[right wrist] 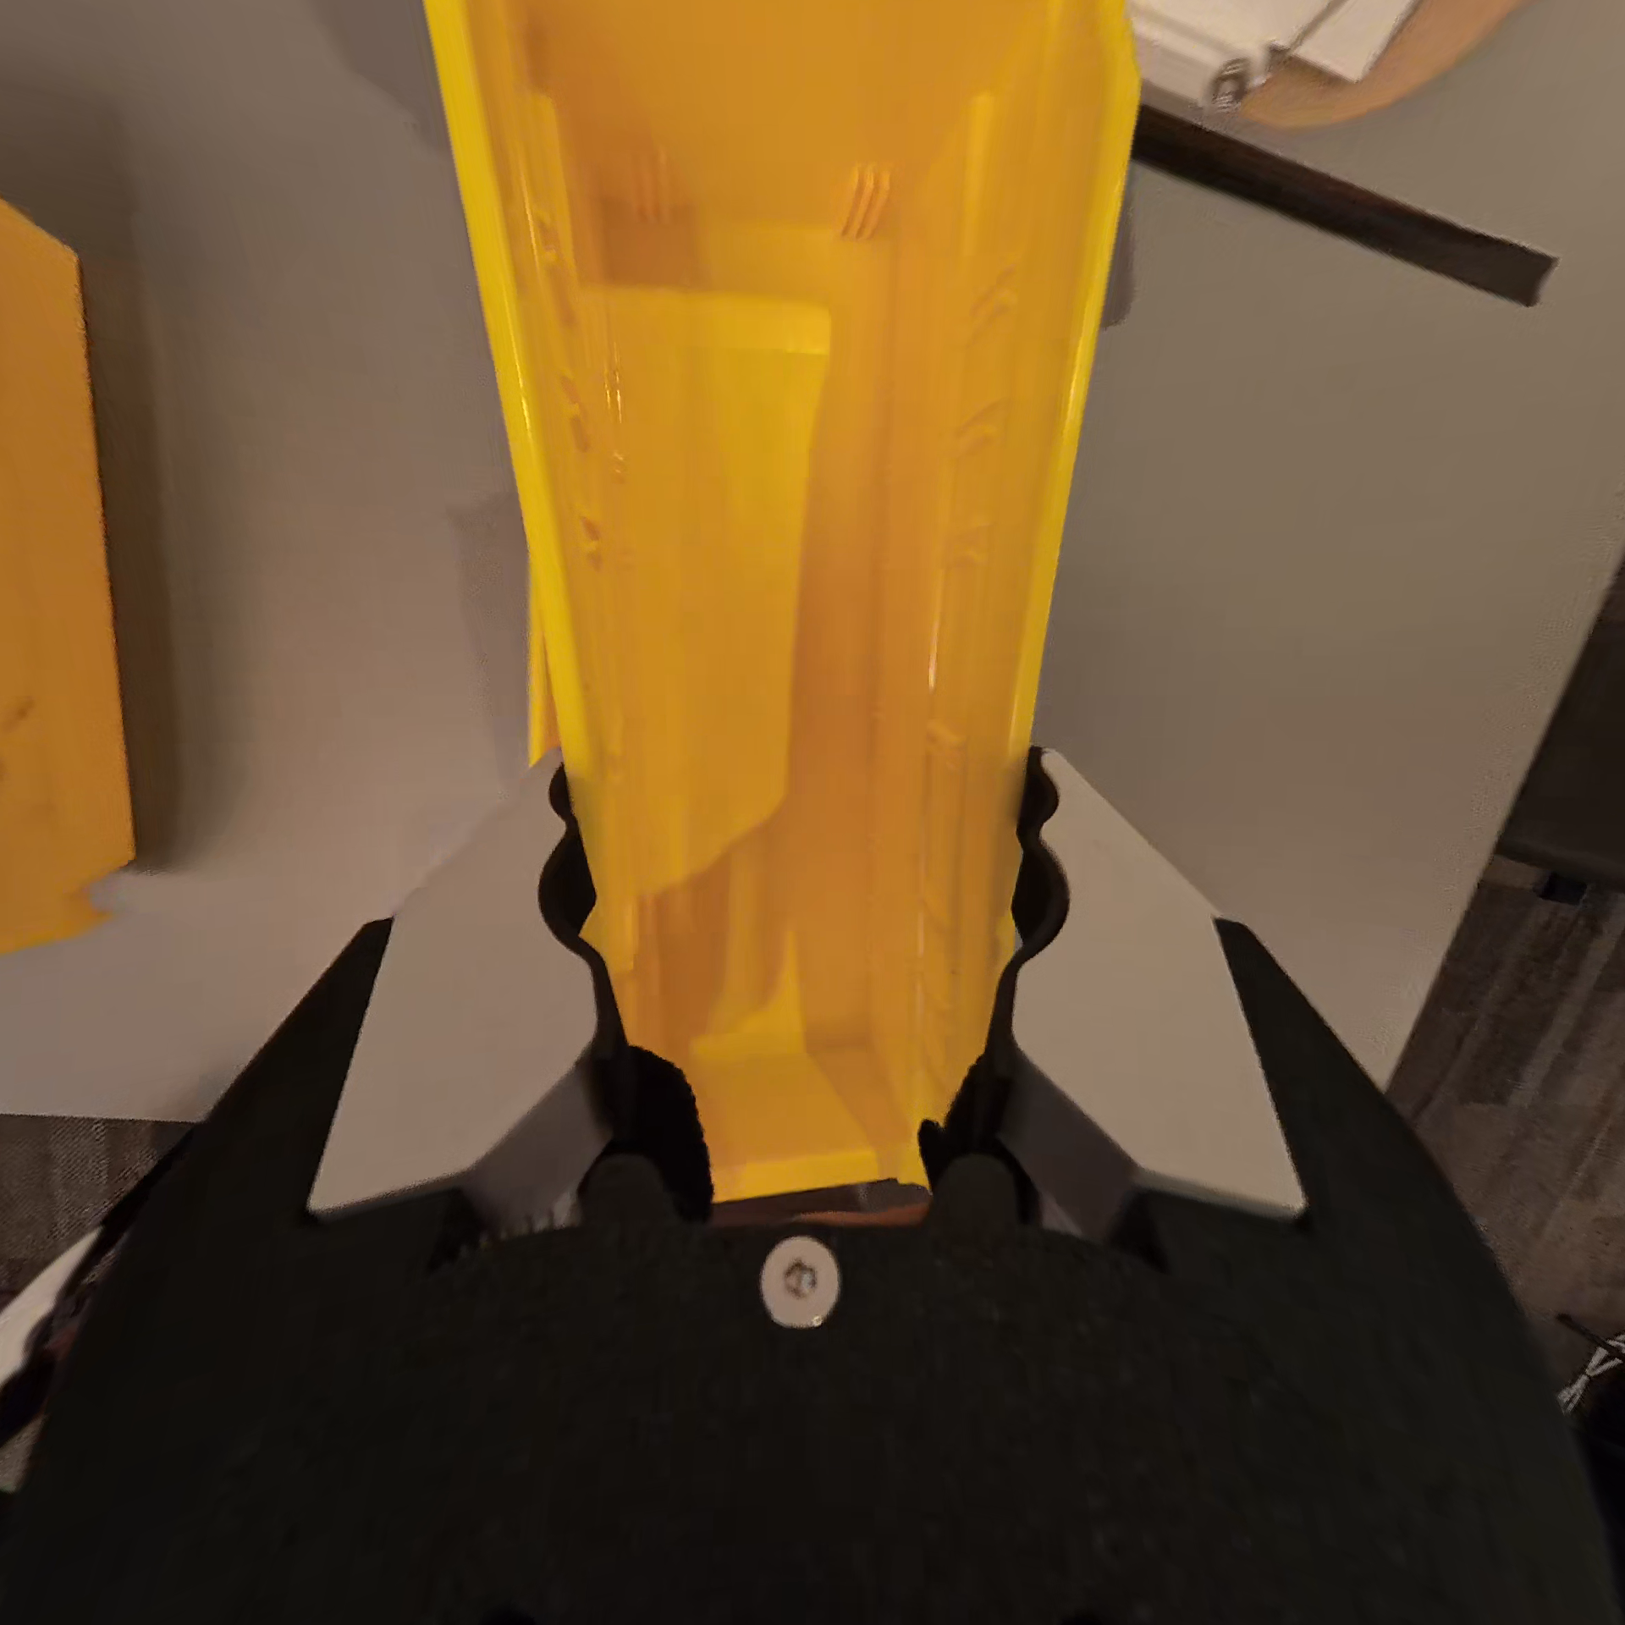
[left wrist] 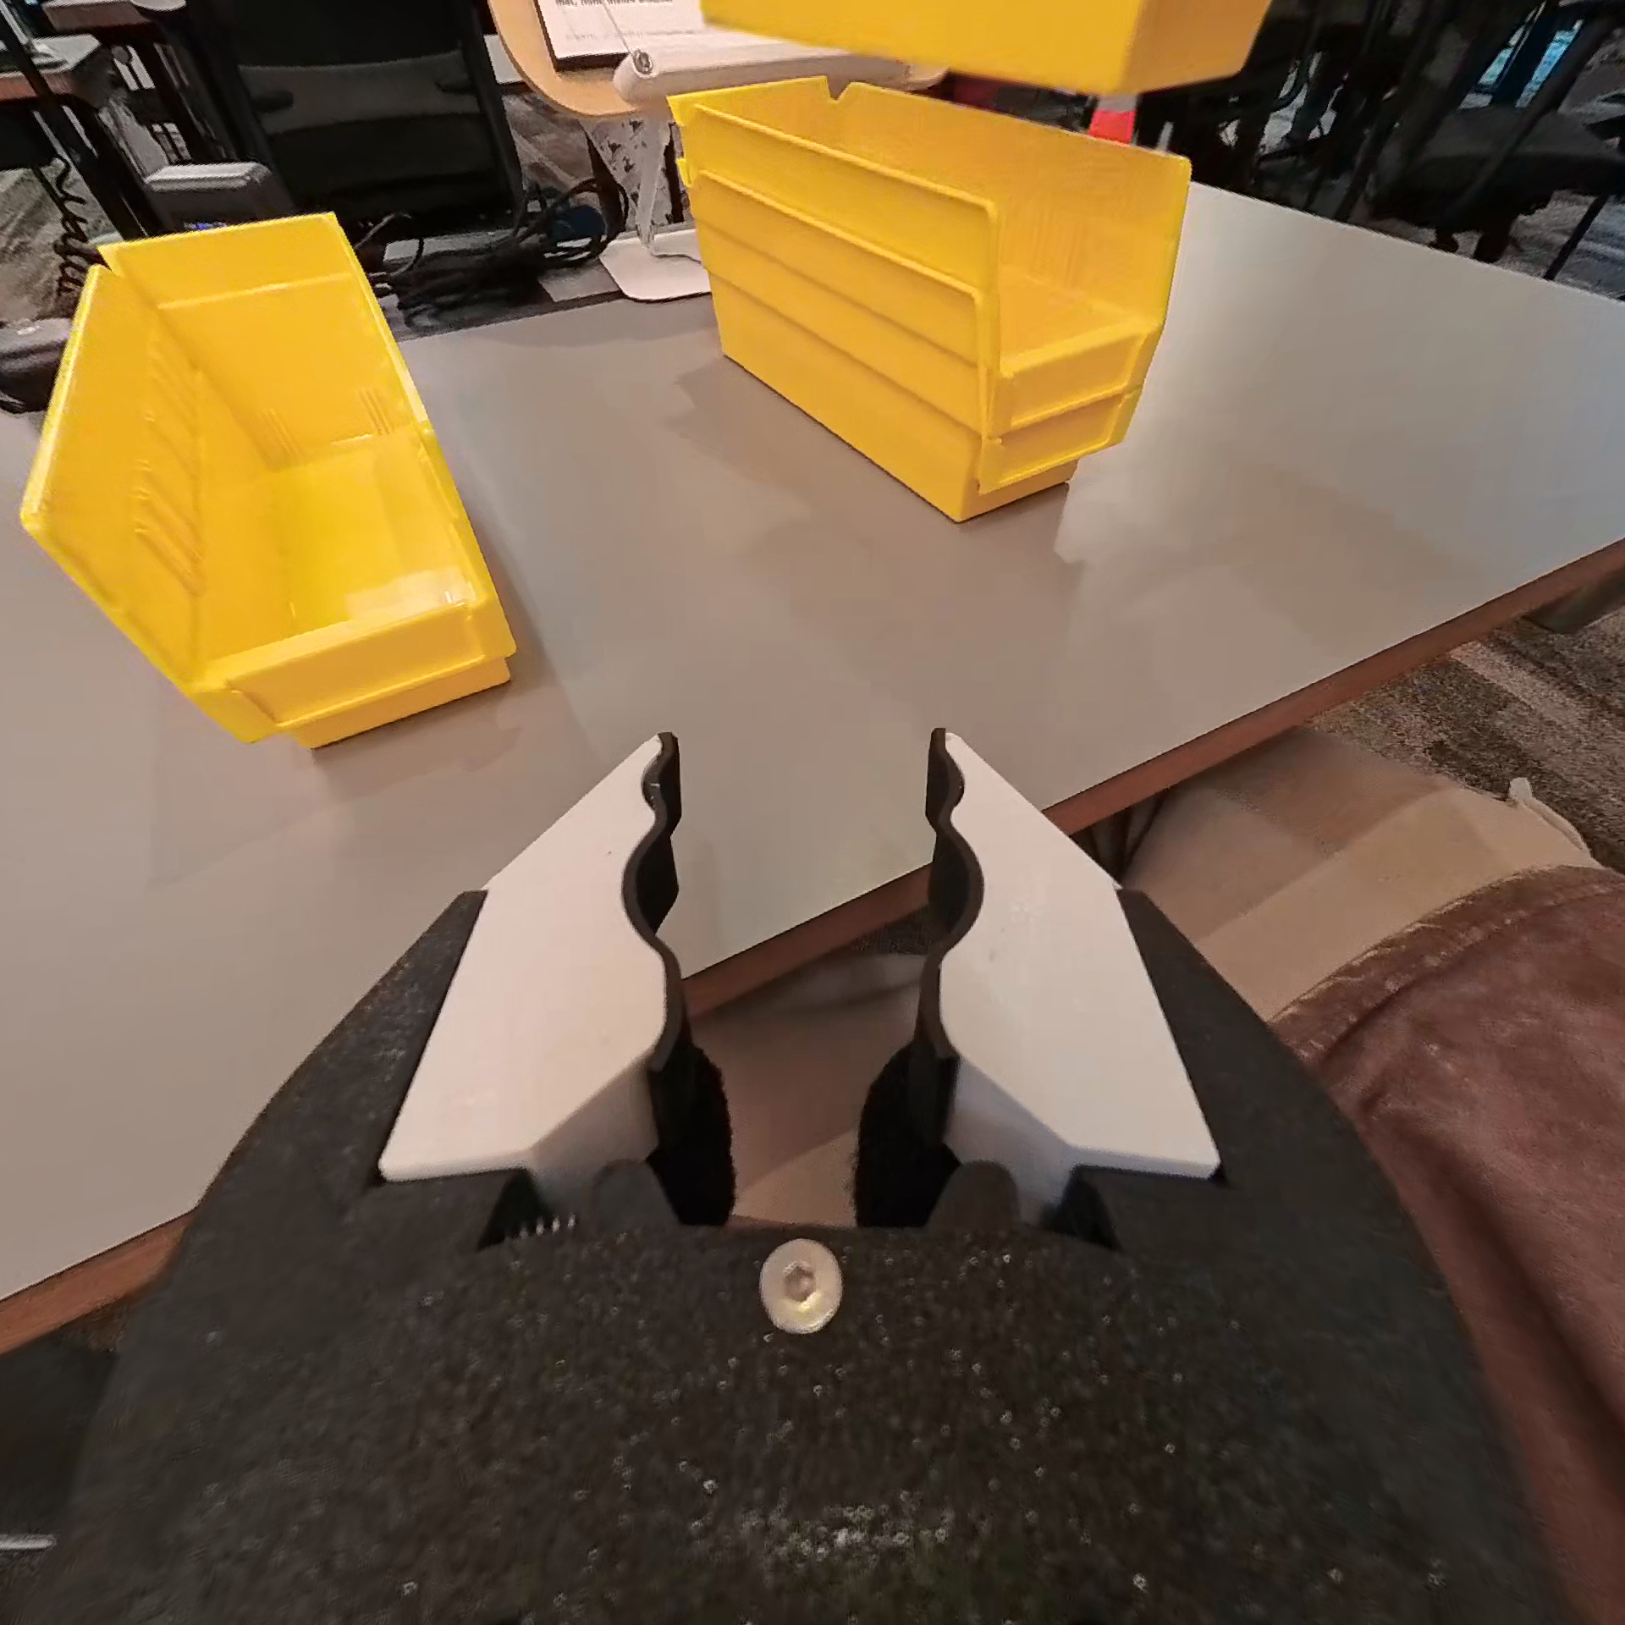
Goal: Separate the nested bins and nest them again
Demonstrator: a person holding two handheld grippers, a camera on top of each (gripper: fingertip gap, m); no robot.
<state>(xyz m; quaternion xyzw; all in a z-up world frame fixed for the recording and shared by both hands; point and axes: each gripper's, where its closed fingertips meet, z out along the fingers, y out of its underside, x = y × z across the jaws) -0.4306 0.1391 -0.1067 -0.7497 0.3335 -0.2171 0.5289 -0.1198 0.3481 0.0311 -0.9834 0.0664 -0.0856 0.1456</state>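
Observation:
My left gripper (left wrist: 805, 747) is open and empty, low over the near edge of the grey table (left wrist: 703, 572). A single yellow bin (left wrist: 264, 492) stands on the table at the left. A stack of nested yellow bins (left wrist: 923, 299) stands at the back centre. Another yellow bin (left wrist: 985, 35) hangs in the air just above that stack. In the right wrist view my right gripper (right wrist: 800, 774) is shut on this bin (right wrist: 791, 440), one finger outside each side wall, looking down into it. Whatever lies under it is hidden.
The table's wood-trimmed edge (left wrist: 1231, 730) runs close in front of the left gripper, with a person's brown-clad leg (left wrist: 1451, 1143) beyond it. A white stand with a wooden board (left wrist: 615, 79) is behind the stack. Another yellow bin (right wrist: 53, 572) lies left of the held bin.

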